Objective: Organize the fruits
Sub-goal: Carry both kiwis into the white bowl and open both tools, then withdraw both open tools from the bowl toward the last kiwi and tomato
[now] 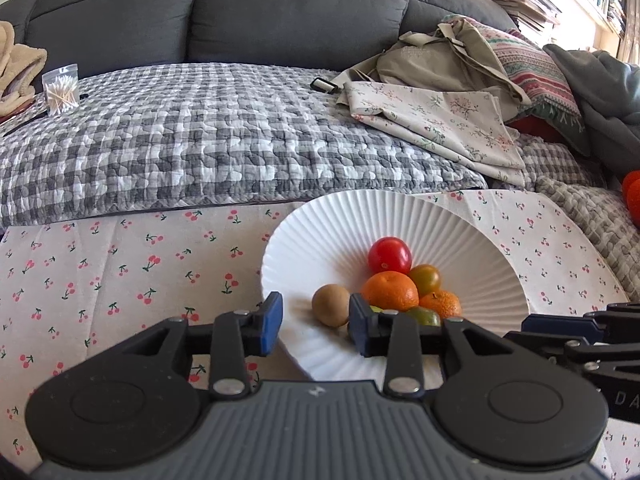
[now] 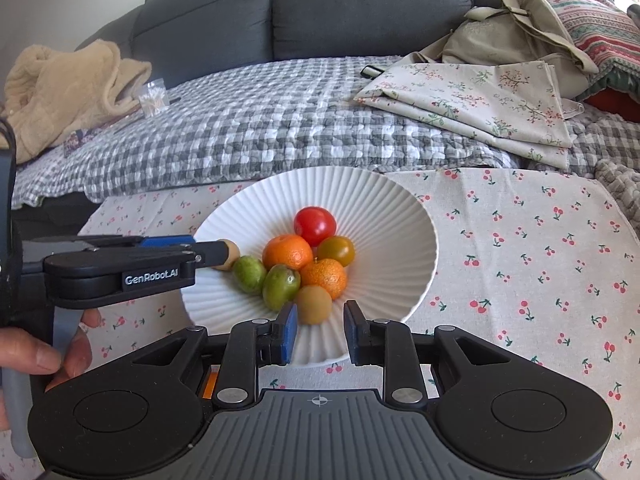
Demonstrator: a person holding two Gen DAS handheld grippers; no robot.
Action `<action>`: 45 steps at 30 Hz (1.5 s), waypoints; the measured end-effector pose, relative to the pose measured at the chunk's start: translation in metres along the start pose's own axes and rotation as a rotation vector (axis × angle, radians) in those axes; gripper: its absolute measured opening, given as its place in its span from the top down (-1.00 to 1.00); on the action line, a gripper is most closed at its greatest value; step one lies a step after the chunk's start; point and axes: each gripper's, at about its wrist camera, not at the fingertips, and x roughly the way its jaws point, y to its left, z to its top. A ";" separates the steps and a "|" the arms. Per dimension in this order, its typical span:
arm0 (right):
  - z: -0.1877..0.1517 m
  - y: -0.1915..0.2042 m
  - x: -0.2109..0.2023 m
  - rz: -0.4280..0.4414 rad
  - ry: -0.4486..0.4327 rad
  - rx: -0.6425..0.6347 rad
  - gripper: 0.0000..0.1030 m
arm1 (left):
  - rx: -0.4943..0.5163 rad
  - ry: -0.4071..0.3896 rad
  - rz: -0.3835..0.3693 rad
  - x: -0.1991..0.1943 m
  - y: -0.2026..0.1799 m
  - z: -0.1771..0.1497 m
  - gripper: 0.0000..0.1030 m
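Observation:
A white ribbed plate on the cherry-print cloth holds a red tomato, two tangerines, a greenish tomato, two green fruits and two brown fruits. My left gripper is open over the plate's left rim. One brown fruit lies free on the plate just past its pads. My right gripper hovers at the near rim, its jaws drawn in to a narrow gap with nothing between them. The other brown fruit rests just beyond its tips.
The cherry-print cloth spreads to the right of the plate. Behind it a grey sofa carries a checked quilt, a folded floral cloth, a beige bag and a packet of cotton swabs. A person's hand grips the left gripper's handle.

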 end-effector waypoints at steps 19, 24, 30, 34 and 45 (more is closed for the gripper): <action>-0.001 0.007 -0.035 0.040 0.045 0.103 -0.39 | -0.047 0.042 0.057 -0.040 0.007 -0.008 -0.03; -0.009 0.022 -0.055 0.043 0.039 0.079 -0.51 | -0.025 0.048 0.138 -0.064 0.003 -0.016 -0.20; -0.011 0.020 -0.076 0.028 0.027 0.096 -0.76 | -0.010 0.034 0.187 -0.095 -0.005 -0.029 -0.66; -0.016 0.018 -0.086 0.037 0.040 0.123 -0.85 | -0.037 0.050 0.206 -0.111 -0.006 -0.039 -0.82; -0.037 0.034 -0.110 0.074 0.048 0.119 -0.86 | -0.059 0.071 0.186 -0.140 -0.005 -0.068 -0.93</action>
